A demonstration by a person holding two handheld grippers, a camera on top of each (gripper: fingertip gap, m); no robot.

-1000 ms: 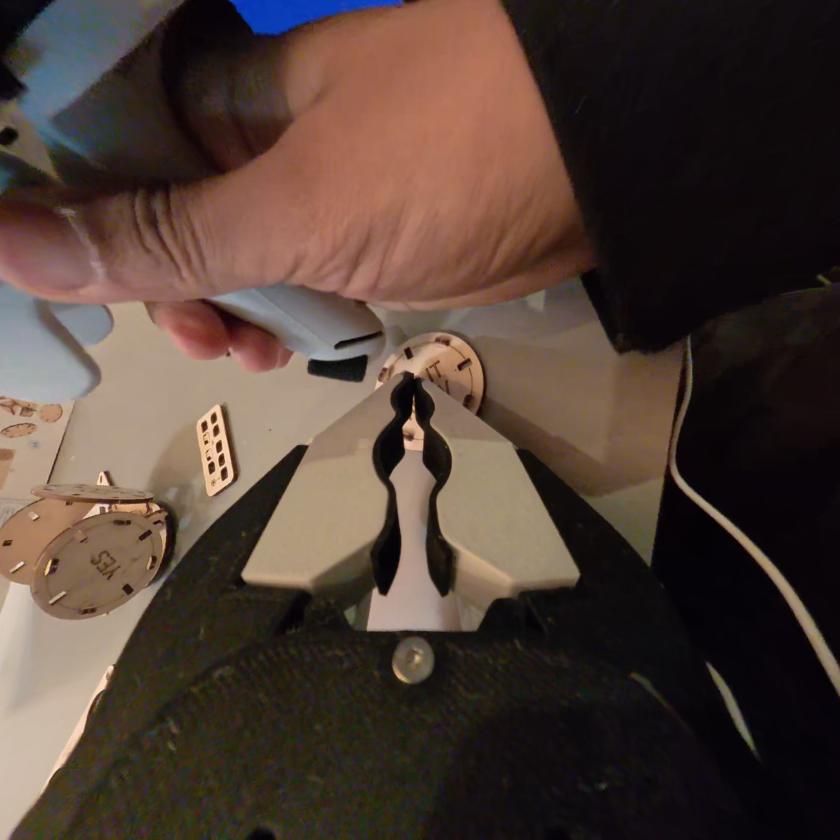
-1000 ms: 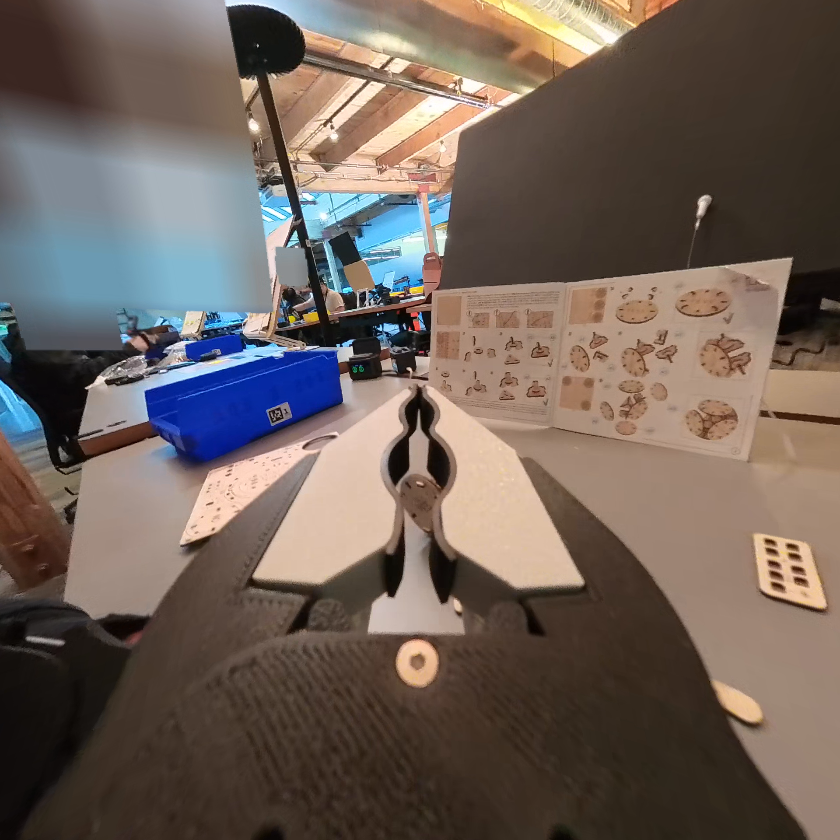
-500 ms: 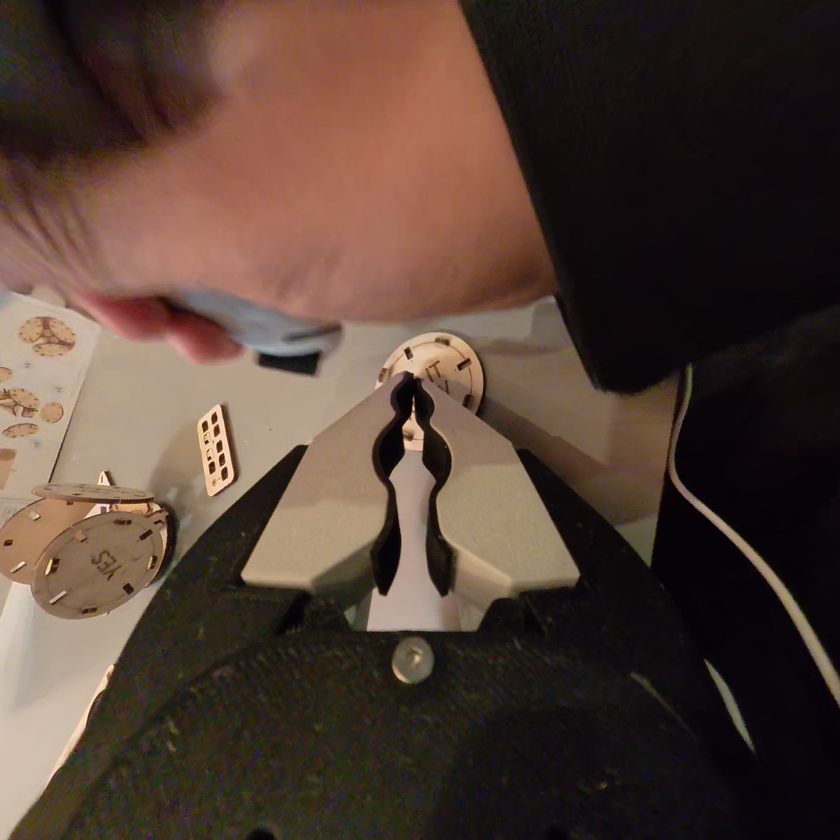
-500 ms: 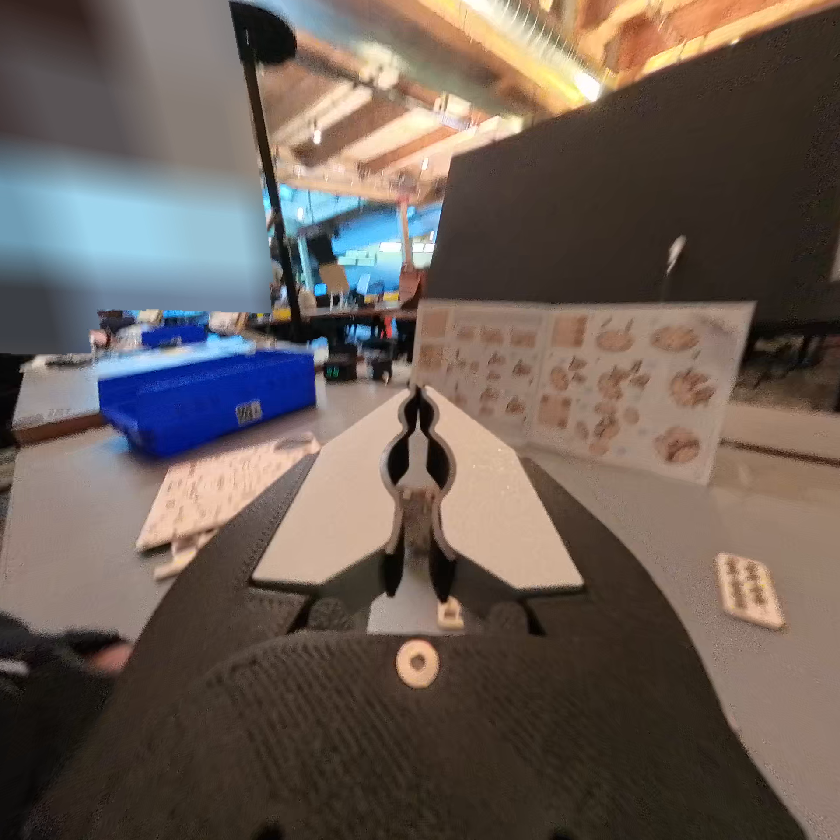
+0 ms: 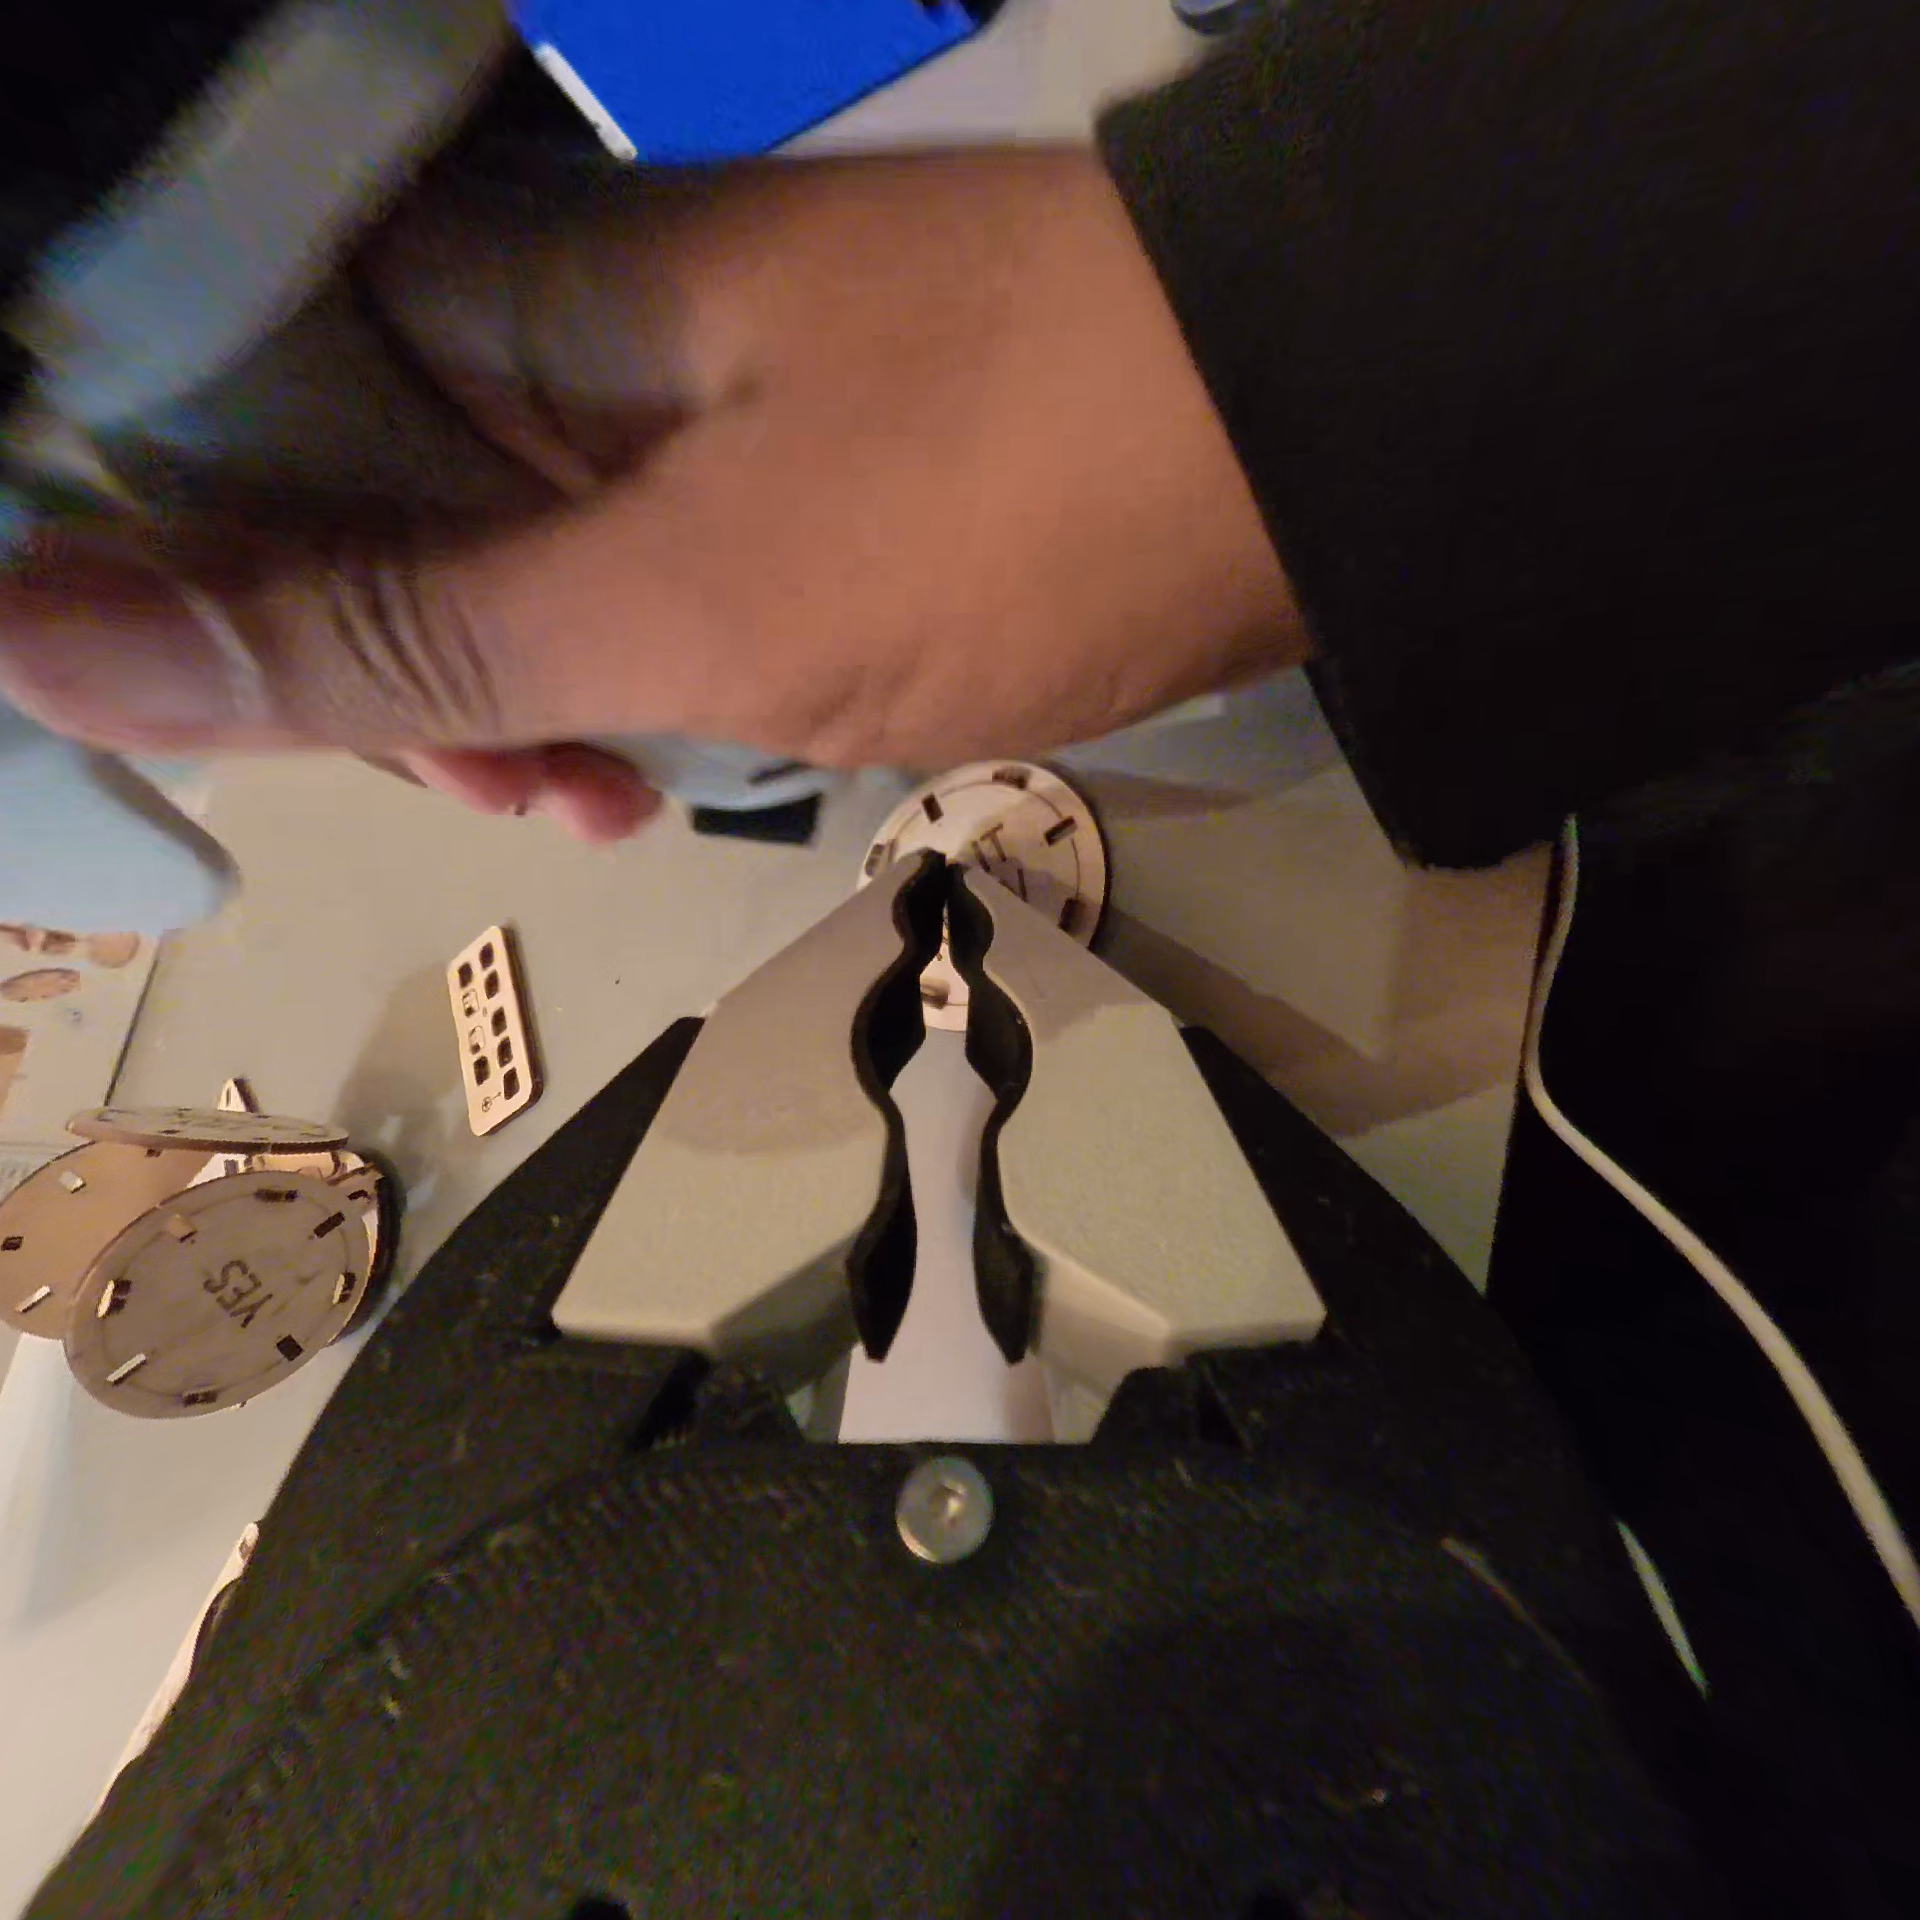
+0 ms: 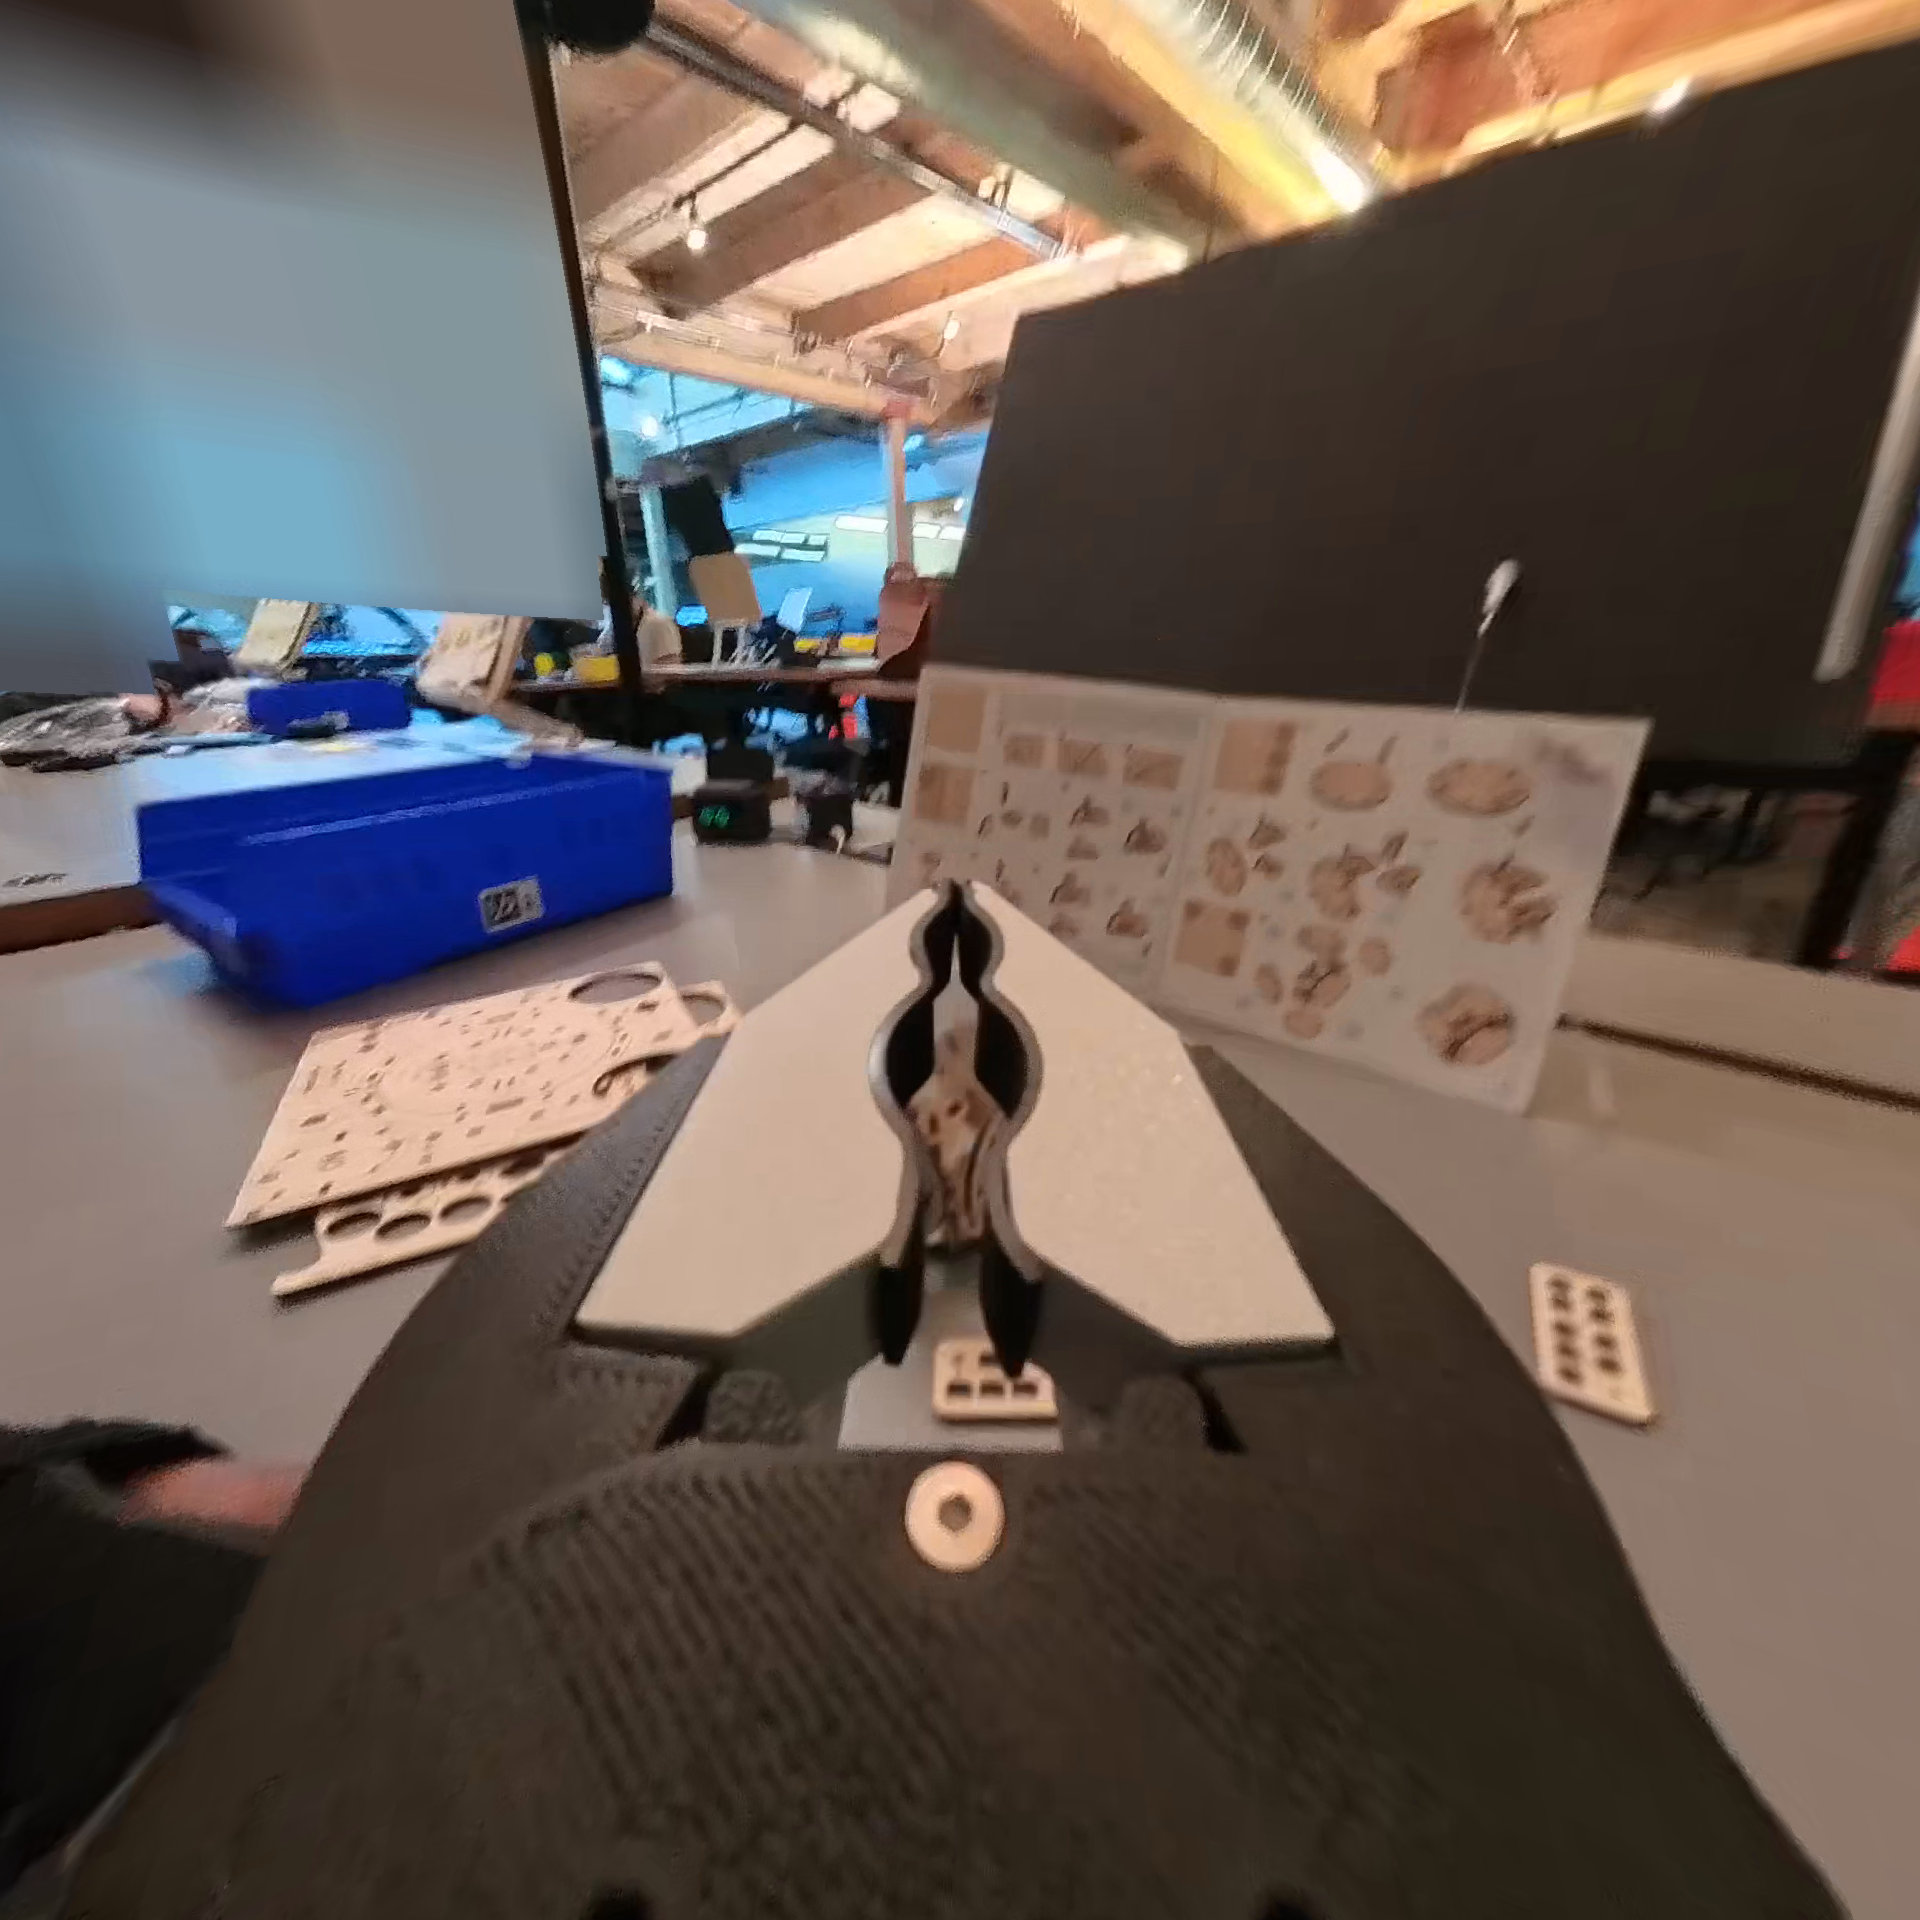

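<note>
While both grippers have their fingers pressed together at the tips, the left gripper [image 5: 943, 868] rests over a round wooden disc [image 5: 1023, 831] on the grey table [image 5: 343, 935]; whether it pinches the disc's edge cannot be told. The right gripper [image 6: 957, 896] has a small wooden piece [image 6: 951, 1143] squeezed between its fingers further back. A slotted wooden strip [image 6: 1592, 1340] lies just beside it. Farther off sit wooden sheets [image 6: 457, 1091], a blue box [image 6: 416, 873] and a standing picture sheet [image 6: 1299, 873]. A hand [image 5: 727, 499] is above the disc.
</note>
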